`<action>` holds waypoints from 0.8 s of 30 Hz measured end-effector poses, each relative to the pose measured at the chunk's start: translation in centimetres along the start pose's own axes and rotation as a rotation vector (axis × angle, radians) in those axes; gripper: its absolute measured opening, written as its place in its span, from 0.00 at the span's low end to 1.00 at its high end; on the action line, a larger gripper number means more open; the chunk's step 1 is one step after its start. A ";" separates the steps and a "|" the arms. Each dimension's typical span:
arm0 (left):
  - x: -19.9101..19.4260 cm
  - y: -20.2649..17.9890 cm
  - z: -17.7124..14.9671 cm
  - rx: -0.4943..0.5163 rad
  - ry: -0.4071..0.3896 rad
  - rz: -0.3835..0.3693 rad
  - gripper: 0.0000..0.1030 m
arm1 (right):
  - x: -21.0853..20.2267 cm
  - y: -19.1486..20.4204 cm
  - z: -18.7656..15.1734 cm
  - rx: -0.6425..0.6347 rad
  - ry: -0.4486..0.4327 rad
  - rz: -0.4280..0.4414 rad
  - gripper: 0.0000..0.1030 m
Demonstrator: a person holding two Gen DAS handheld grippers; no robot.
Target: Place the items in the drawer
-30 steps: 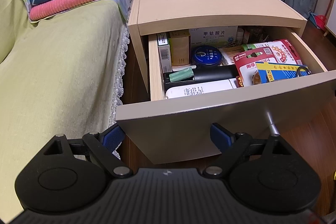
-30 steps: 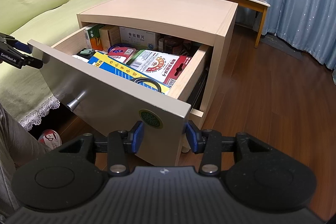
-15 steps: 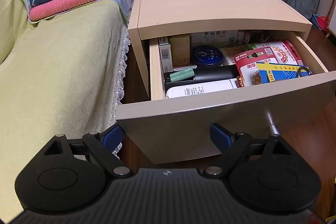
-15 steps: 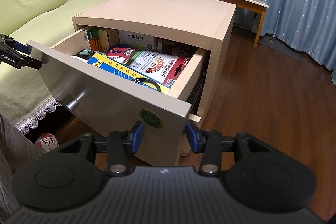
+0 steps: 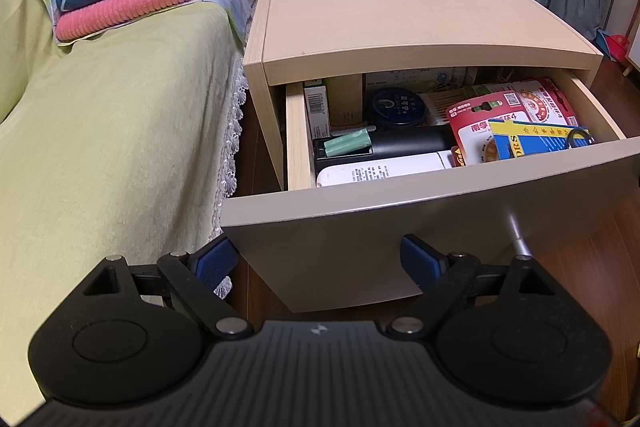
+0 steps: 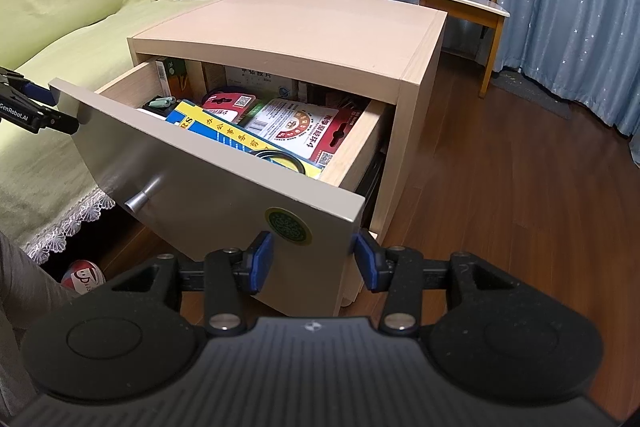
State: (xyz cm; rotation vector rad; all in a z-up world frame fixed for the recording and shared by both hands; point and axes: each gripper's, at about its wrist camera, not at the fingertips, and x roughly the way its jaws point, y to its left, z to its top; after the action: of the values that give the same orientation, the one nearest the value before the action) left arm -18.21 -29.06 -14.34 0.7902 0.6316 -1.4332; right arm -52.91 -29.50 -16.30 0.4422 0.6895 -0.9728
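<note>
The bedside cabinet (image 5: 400, 19) stands right of the bed (image 5: 100, 115), with its drawer (image 6: 208, 171) pulled partly out and already packed: card packs (image 5: 516, 123), a blue tin (image 5: 396, 107), a white box (image 5: 380, 171). I judge the loading finished and the closing step in hand. My left gripper (image 5: 318, 259) and right gripper (image 6: 312, 259) both face the drawer front, jaws released and empty, one near each lower corner. The next move calls for an even, square push so the drawer runs in without racking or snagging the tallest pack.

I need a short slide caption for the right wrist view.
Open right gripper faces the item-filled drawer of a bedside cabinet.
</note>
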 end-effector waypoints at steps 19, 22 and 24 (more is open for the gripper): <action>-0.1 0.1 -0.2 0.003 -0.009 -0.004 0.86 | 0.8 -0.2 0.4 0.003 -0.014 -0.017 0.41; 0.0 0.2 -0.2 0.002 -0.009 -0.005 0.86 | 0.9 -0.2 0.4 0.003 -0.015 -0.017 0.41; 0.0 0.2 -0.2 -0.003 -0.010 -0.007 0.86 | 0.9 -0.2 0.4 0.003 -0.016 -0.018 0.41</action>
State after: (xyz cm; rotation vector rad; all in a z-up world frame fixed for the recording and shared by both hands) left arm -17.99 -28.93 -14.41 0.7791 0.6293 -1.4414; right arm -52.61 -30.40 -16.64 0.4310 0.6787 -0.9938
